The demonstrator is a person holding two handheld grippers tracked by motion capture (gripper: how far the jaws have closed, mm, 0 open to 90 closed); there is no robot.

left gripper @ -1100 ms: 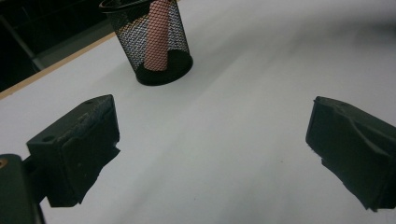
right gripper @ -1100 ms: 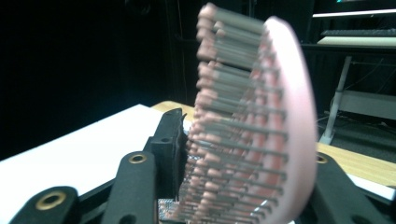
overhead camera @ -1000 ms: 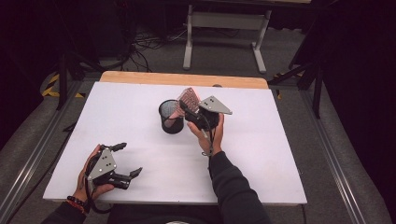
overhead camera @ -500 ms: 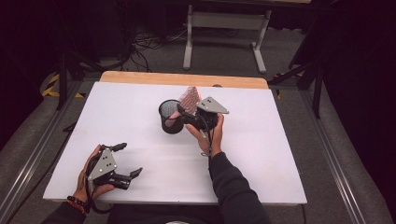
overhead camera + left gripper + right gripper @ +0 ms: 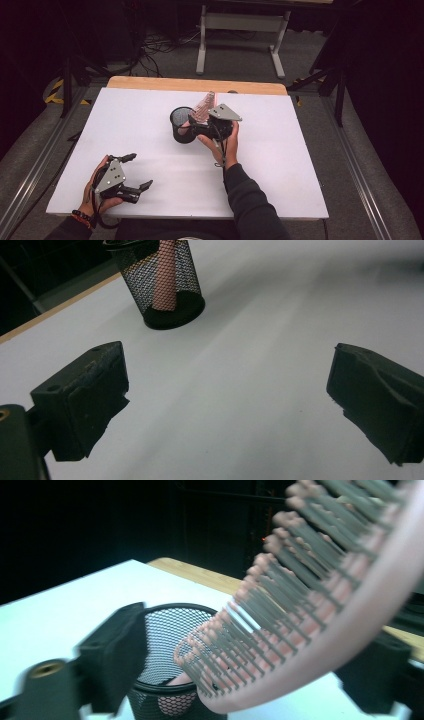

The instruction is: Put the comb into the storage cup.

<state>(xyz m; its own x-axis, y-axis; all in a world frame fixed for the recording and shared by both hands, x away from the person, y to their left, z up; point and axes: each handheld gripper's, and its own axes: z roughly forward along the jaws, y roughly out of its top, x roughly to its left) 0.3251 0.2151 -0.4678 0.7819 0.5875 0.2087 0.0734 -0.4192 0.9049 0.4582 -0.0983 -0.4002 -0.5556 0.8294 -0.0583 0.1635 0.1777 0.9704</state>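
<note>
Your right gripper (image 5: 192,126) has just been opening; its jaws now stand spread either side of the pink hairbrush (image 5: 300,605), released handle-down into the black mesh cup (image 5: 181,125) just below. Your left gripper (image 5: 134,172) rests spread and empty, unmoved since the earlier frame.

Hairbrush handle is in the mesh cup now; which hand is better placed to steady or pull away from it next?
Right. The right gripper sits at the mesh cup, its just-opened jaws flanking the pink hairbrush. The left gripper rests open near the table's front edge.
</note>
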